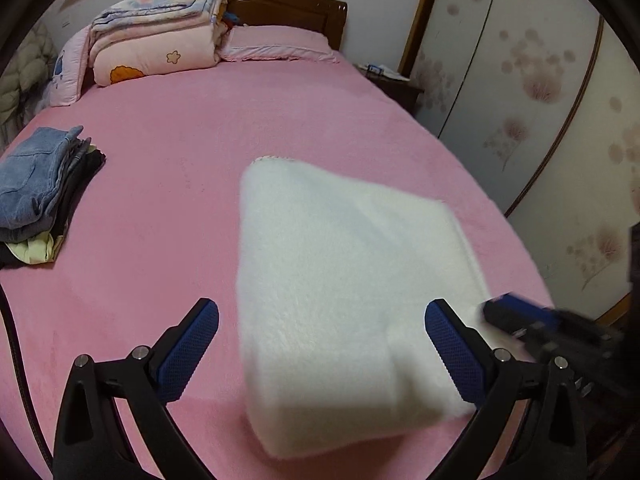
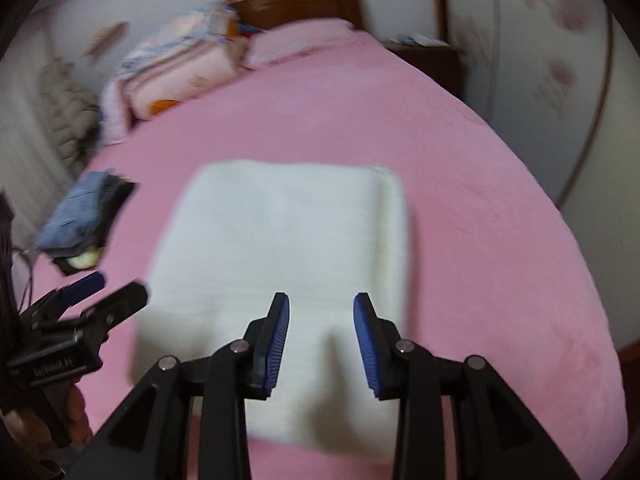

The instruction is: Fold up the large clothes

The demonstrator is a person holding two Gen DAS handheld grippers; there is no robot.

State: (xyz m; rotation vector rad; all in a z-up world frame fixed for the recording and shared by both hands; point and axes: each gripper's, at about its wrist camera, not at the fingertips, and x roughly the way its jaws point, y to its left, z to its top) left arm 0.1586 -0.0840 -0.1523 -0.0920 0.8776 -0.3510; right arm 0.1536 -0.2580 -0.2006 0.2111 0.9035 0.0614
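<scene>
Your left gripper [image 1: 322,344] is spread wide, its blue pads on either side of the near end of the folded white fluffy garment [image 1: 344,296], gripping nothing. That garment lies as a thick rectangular bundle on the pink bed sheet [image 1: 180,200], filling the centre of the left wrist view and running toward 6 o'clock.

Your right gripper [image 2: 321,340] is parted too, its jaws hanging over the near edge of the white bundle [image 2: 280,240] without pinching it. From the left wrist view it shows as a blurred shape at 4 o'clock, right by the garment's right edge.

At 9 o'clock in the left view sits a stack of folded clothes [image 1: 40,192] topped with blue denim, well apart from the white bundle. Folded quilts [image 1: 160,32] and a pink pillow [image 1: 280,44] lie at 11 to 12 o'clock against the wooden headboard [image 1: 288,8].
</scene>
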